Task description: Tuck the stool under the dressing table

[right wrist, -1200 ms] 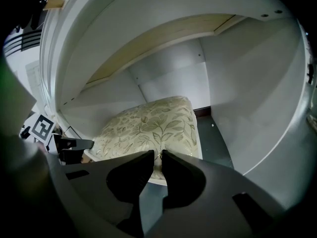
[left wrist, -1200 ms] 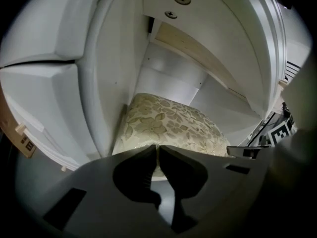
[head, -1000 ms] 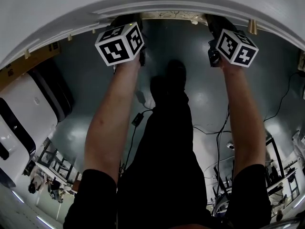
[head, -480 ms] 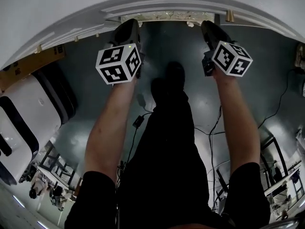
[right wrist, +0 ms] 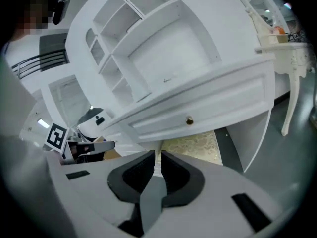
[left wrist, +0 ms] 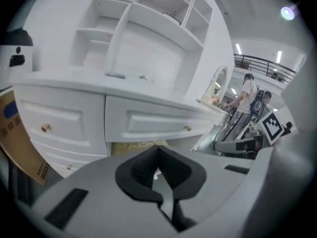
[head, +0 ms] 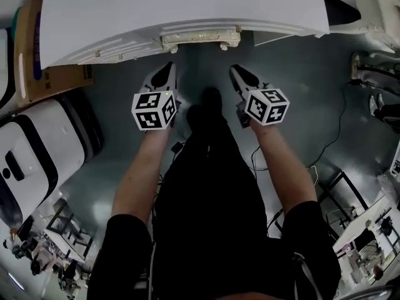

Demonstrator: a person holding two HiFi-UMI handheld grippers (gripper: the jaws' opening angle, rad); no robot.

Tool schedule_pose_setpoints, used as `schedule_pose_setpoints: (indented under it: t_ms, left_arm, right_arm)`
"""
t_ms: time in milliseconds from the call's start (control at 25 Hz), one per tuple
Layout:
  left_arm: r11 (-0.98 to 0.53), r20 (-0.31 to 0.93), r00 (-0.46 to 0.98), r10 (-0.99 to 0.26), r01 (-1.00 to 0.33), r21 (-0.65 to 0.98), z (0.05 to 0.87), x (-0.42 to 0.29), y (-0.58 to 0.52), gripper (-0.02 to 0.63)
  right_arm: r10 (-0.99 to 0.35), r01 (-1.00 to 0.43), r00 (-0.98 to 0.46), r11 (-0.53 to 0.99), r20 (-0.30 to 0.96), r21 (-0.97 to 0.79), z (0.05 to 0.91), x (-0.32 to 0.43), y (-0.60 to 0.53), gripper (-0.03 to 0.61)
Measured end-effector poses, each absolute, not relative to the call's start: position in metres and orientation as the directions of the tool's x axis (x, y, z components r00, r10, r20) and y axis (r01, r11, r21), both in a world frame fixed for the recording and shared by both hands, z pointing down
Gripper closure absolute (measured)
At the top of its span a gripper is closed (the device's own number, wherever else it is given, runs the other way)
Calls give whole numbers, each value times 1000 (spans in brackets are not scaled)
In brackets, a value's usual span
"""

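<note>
The white dressing table fills the top of the head view. The stool, with a cream patterned seat, sits under its front edge with only a strip showing. My left gripper and right gripper hover side by side short of the table, apart from the stool. In the left gripper view the left gripper is shut and empty, facing the drawers and the stool. In the right gripper view the right gripper is shut to a thin slit with nothing in it, and the stool lies below the drawer.
A cardboard box leans at the table's left, with a white and black machine beside it. Cables trail over the grey floor at the right. White ornate furniture stands at the top right. A person stands far behind.
Both grippers have drawn back from the table's edge toward the person and risen. The head view now takes in the whole table top. The stool stays under the table.
</note>
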State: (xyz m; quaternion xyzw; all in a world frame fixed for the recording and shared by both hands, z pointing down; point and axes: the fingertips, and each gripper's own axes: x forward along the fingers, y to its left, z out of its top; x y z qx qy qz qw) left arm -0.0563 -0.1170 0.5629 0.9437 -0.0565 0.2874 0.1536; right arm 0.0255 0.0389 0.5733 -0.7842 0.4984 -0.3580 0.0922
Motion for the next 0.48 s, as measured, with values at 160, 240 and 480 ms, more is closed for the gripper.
schedule_pose_setpoints:
  t_ms: [160, 240, 480]
  left_arm:
    - [-955, 537, 843, 41, -124, 268, 482, -90, -82, 607]
    - [-952, 536, 842, 64, -109, 285, 449, -108, -69, 607]
    - [-974, 444, 880, 166, 77, 212, 328, -123, -18, 607]
  right_arm:
    - [-866, -732, 248, -461, 434, -501, 491, -21, 70, 525]
    - [-857, -733, 259, -474, 445, -488, 456, -41, 85, 526]
    - [-856, -779, 317, -481, 409, -402, 350, -52, 120, 538]
